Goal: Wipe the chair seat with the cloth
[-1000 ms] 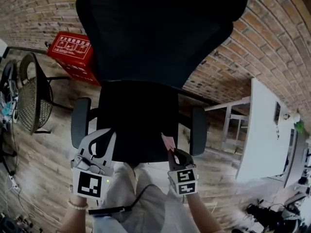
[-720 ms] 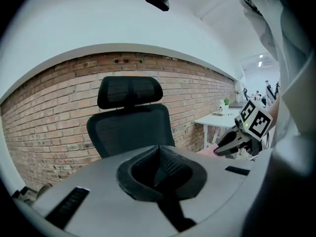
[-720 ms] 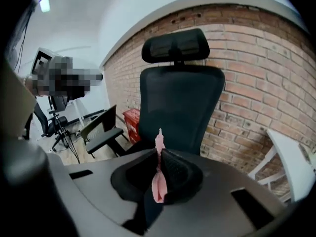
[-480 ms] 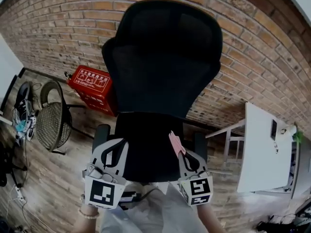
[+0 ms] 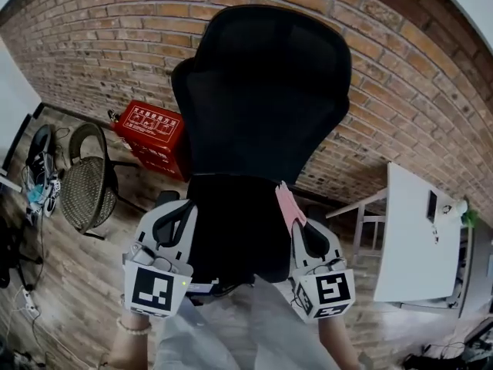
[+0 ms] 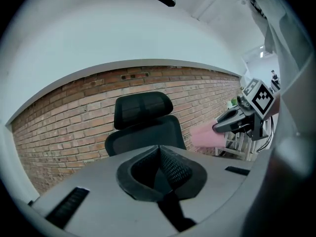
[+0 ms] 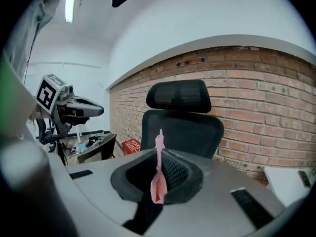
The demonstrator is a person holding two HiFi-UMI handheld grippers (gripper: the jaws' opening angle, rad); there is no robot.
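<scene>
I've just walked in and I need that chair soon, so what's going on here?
A person stands in front of the black office chair by the brick wall, with a gripper in each hand. The right gripper has its fingers shut on a pink cloth, held up in the air toward the backrest, not down on the seat. The left gripper is shut with nothing in it, raised beside it. No wiping is under way at this moment.

Open seat (image 5: 231,233), tall backrest (image 5: 266,99) behind
</scene>
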